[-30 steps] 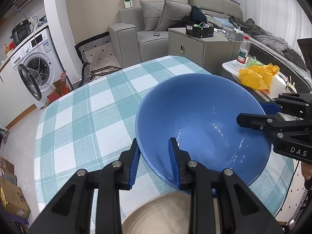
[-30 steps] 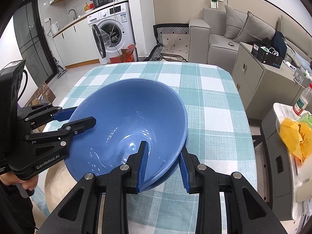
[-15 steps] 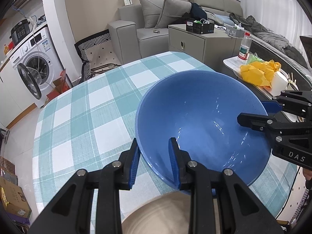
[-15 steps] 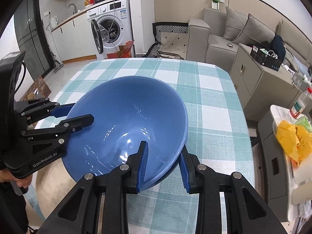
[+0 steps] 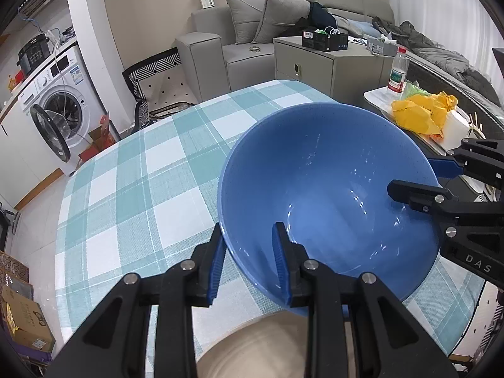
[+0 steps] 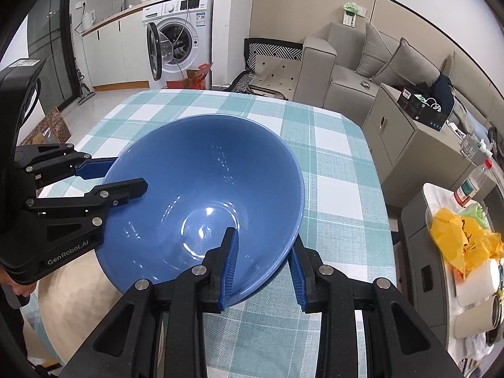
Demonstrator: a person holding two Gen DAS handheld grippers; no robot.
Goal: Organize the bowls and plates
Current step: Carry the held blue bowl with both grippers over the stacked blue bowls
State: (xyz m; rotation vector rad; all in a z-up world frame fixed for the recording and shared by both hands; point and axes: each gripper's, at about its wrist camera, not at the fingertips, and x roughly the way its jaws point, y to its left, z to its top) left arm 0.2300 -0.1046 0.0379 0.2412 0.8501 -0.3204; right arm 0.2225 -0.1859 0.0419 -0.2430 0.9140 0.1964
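A large blue bowl (image 5: pixel 327 189) is held in the air above the checked tablecloth, gripped from two sides. My left gripper (image 5: pixel 247 258) is shut on its near rim, one finger inside and one outside. My right gripper (image 6: pixel 263 258) is shut on the opposite rim the same way; the bowl also shows in the right wrist view (image 6: pixel 204 201). Each gripper shows in the other's view: the right one (image 5: pixel 441 179) and the left one (image 6: pixel 107 176). A beige plate (image 5: pixel 252 349) lies on the table below the bowl, also in the right wrist view (image 6: pixel 78 286).
The table (image 5: pixel 132 170) has a teal and white checked cloth. A side tray (image 5: pixel 381 107) with a yellow bag and a bottle stands to the right. A grey cabinet (image 6: pixel 400 126), a sofa and a washing machine (image 6: pixel 176 41) stand beyond the table.
Both grippers and the blue bowl have risen slightly and shifted little; the grip on the bowl is the same.
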